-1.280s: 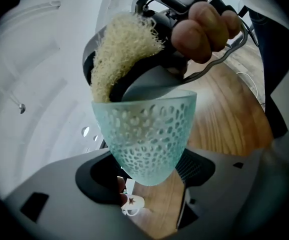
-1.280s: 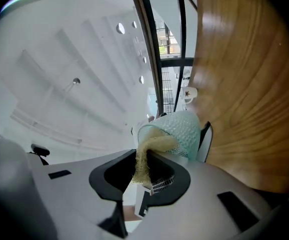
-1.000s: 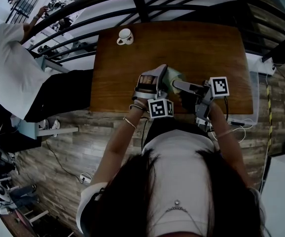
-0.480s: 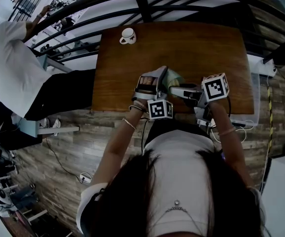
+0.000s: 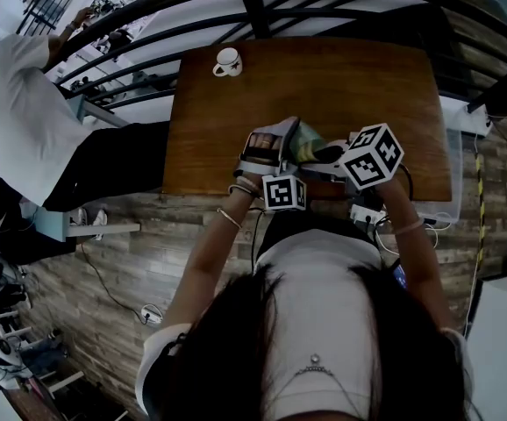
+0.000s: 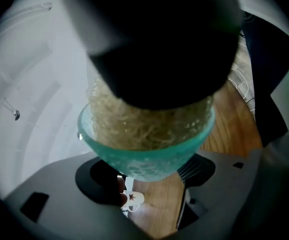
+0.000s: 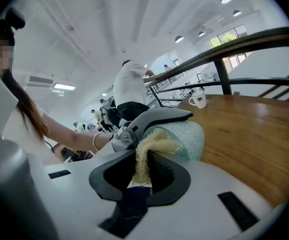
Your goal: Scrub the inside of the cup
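Observation:
A teal textured glass cup (image 5: 310, 141) hangs on its side over the near edge of the wooden table (image 5: 350, 86), and my left gripper (image 5: 282, 144) is shut on it. My right gripper (image 5: 327, 154) is shut on a yellow fibrous scrubber that is pushed into the cup's mouth. In the left gripper view the cup (image 6: 144, 156) sits between the jaws, filled by the scrubber (image 6: 144, 121), with the dark right gripper (image 6: 159, 39) above it. In the right gripper view the scrubber (image 7: 145, 151) runs from my jaws into the cup (image 7: 187, 136), beside the left gripper (image 7: 157, 118).
A white mug (image 5: 227, 62) with a red mark stands at the table's far left corner. A dark metal railing (image 5: 253, 7) runs behind the table. A person in a white shirt (image 5: 17, 103) leans on it at the left. Cables and a white box lie by the right edge.
My right gripper has rolled, so its marker cube now faces up, and it has shifted a little left toward the cup. The left gripper and cup have stayed put.

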The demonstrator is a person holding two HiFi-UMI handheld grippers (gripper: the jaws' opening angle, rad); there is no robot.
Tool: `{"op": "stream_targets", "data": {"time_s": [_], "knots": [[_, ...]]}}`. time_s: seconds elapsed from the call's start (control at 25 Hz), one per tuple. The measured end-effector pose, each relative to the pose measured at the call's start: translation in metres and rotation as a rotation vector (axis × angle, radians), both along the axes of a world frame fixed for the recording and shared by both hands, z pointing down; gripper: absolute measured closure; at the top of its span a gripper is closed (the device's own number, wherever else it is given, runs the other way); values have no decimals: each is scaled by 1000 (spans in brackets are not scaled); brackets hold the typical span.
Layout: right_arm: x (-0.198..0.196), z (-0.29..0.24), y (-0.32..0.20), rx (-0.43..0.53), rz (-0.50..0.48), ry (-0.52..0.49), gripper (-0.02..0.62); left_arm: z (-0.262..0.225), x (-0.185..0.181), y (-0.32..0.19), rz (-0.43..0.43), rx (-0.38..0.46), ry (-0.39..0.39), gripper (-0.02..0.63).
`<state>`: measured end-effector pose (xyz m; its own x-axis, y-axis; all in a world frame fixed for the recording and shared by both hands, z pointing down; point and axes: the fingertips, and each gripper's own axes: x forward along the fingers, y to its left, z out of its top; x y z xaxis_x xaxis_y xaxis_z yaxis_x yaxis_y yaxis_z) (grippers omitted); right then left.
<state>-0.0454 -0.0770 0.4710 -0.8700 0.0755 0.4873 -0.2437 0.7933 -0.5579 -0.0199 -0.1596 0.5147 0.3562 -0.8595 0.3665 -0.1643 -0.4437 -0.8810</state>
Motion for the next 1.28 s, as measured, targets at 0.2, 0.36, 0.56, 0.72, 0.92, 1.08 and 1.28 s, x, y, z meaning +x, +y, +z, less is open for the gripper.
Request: {"op": "stream_targets", "data": {"time_s": [0.2,0.36,0.56,0.72,0.92,1.08,1.28], "knots": [[2,7,4,88,-81,92,514,3,2,0,18,3,-18,266],[4,14,7,165,-161,184,514,6,2,1,33,-3,-41,267],[12,21,9,267,-237,288,514,8,7,2,55,-6,-76,267],[18,25,8,337,-289,347,514,10,11,2,68,-23,-83,266],[24,31,5,434,-341,412,514,15,16,1,87,-27,-88,267],[24,32,5,405,-323,378,514,19,17,0,75,-19,-82,267],[21,29,7,304,-269,286,514,20,14,1,58,-18,-95,267]]}}
